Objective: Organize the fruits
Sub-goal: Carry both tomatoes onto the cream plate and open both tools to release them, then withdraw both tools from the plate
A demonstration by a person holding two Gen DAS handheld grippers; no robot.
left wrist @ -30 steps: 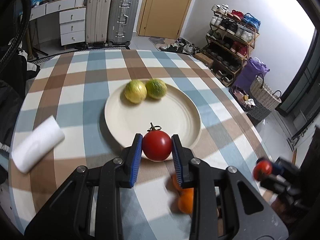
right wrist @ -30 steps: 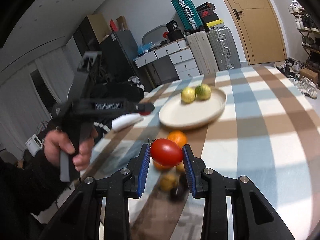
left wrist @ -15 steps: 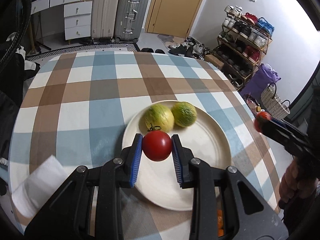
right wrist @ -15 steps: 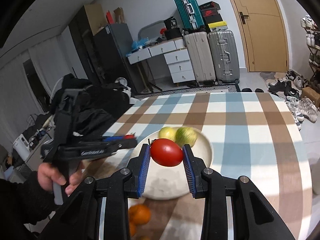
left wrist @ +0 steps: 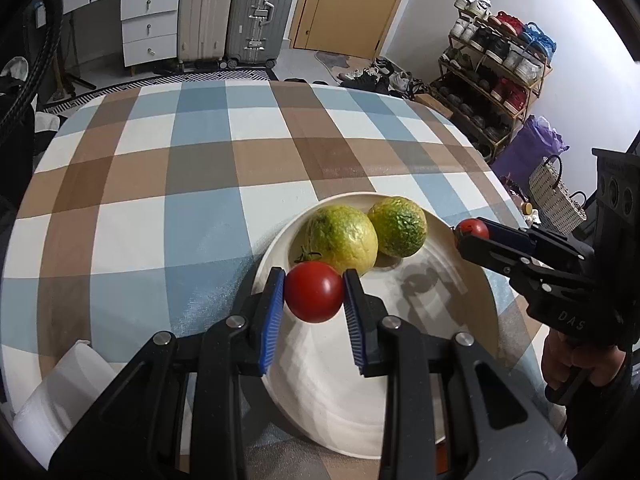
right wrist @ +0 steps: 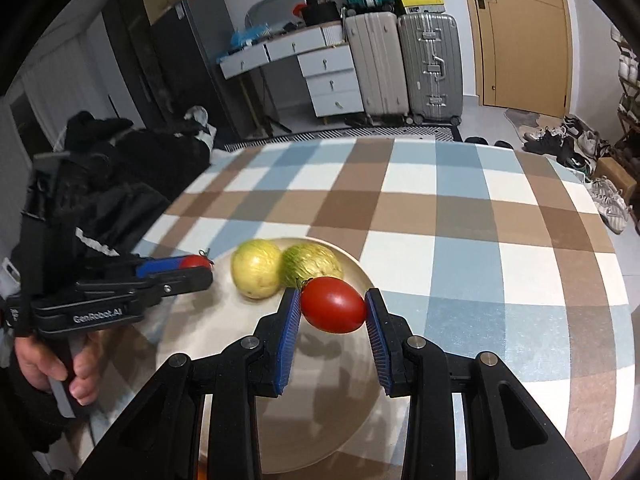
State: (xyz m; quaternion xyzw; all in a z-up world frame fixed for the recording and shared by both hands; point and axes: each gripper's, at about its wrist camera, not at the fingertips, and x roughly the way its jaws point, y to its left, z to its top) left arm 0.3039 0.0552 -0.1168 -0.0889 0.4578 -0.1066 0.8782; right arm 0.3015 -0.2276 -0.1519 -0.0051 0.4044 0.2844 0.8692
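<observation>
Blue pads of the left gripper [left wrist: 314, 292] are clamped on a round tomato [left wrist: 314, 291], its green stalk pointing up and to the far left, hanging over the near left rim of the plate [left wrist: 460, 300]. Jaws of the right gripper [right wrist: 333, 306] pinch an oval tomato [right wrist: 333, 305] (long axis lying across, from pad to pad), stalk at its far left, over the plate's right half. Two yellow-green fruits [left wrist: 340, 236] already sit touching at the plate's far side. Judging by this, the job is partway: both tomatoes wait to be set down and released on the checked tablecloth's [left wrist: 200, 152] plate.
</observation>
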